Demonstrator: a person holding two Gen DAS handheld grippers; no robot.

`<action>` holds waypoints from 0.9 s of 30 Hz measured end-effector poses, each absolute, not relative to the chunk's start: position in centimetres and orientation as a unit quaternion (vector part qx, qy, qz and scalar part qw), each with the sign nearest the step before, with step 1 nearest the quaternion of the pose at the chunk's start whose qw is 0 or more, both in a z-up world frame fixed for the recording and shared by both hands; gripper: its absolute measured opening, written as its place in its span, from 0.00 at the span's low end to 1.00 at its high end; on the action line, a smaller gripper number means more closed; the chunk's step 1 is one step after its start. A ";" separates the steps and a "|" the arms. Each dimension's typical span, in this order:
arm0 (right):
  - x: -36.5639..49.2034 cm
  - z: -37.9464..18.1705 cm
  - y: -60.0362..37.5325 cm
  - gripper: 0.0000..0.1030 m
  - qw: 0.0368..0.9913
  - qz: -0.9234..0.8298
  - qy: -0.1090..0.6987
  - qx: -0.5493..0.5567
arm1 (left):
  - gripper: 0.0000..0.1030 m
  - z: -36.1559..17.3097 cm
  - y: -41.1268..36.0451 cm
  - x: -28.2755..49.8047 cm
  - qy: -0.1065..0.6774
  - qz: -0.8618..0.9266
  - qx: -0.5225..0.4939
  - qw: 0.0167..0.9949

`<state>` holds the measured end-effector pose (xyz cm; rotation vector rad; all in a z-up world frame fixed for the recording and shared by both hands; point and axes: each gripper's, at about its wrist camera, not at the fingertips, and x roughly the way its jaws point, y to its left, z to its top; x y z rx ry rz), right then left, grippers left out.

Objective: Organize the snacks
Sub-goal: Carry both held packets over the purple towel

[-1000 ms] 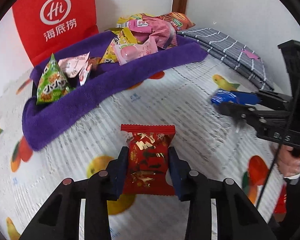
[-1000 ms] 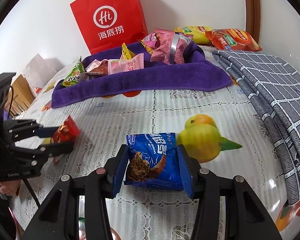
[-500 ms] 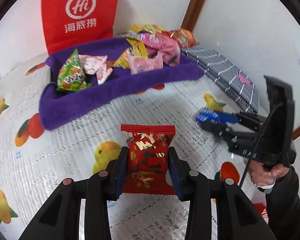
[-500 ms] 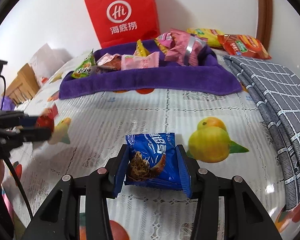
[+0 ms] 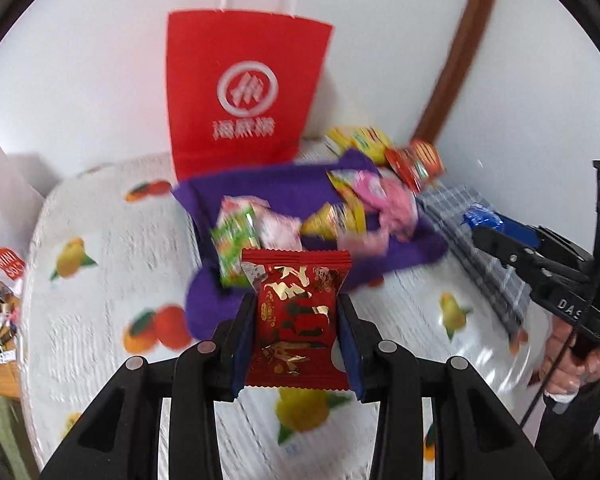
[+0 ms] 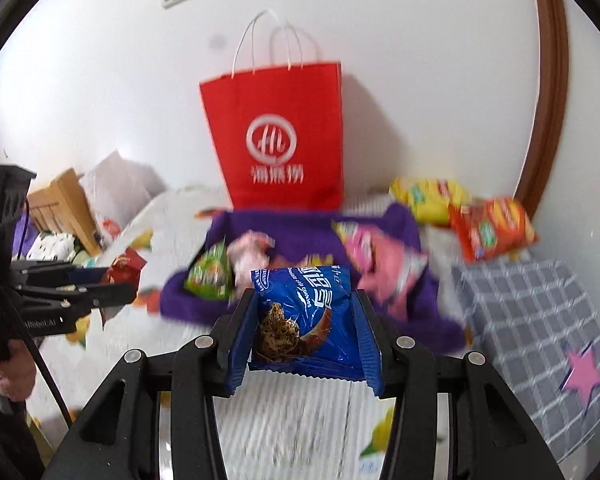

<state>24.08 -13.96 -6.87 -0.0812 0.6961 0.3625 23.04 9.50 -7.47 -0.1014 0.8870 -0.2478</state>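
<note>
Left gripper [image 5: 296,320]: jaws pinching a red snack packet [image 5: 296,316] by its two side edges. Packet is at lower centre of the left wrist frame, off the surface; long axis runs along the fingers, crimped top seam toward the top of the frame, gold print facing the camera.

Right gripper [image 6: 304,320]: jaws pinching a blue cookie packet [image 6: 306,316] across its width, lower centre of the right wrist frame, clear of the surface. Its long axis also runs along the fingers; cookie picture faces the camera, printed text runs slanted across the upper half.

Purple towel [image 5: 292,192] lies mid-frame on the fruit-print tablecloth [image 5: 112,264], just beyond both held packets. On it: a green packet [image 5: 236,248] at the left end, pink packets [image 5: 384,200] toward the right, a yellow one [image 5: 336,220] between; detail blurred.

Red paper bag [image 6: 276,140] stands upright against the white wall behind the towel, handles up. A yellow bag [image 6: 428,196] and an orange bag [image 6: 492,232] lie at right of the towel near the wall. Grey checked cloth [image 6: 536,320] with a pink star is at right of frame.

In the left wrist view the right gripper enters from the right edge, a hand [image 5: 572,364] on its grip; in the right wrist view the left gripper enters from the left edge
</note>
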 end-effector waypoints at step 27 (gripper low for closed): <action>41.4 -8.9 -10.1 0.45 0.874 0.215 0.437 0.000 | 0.35 -6.2 12.9 36.1 0.391 -0.016 -0.117 0.913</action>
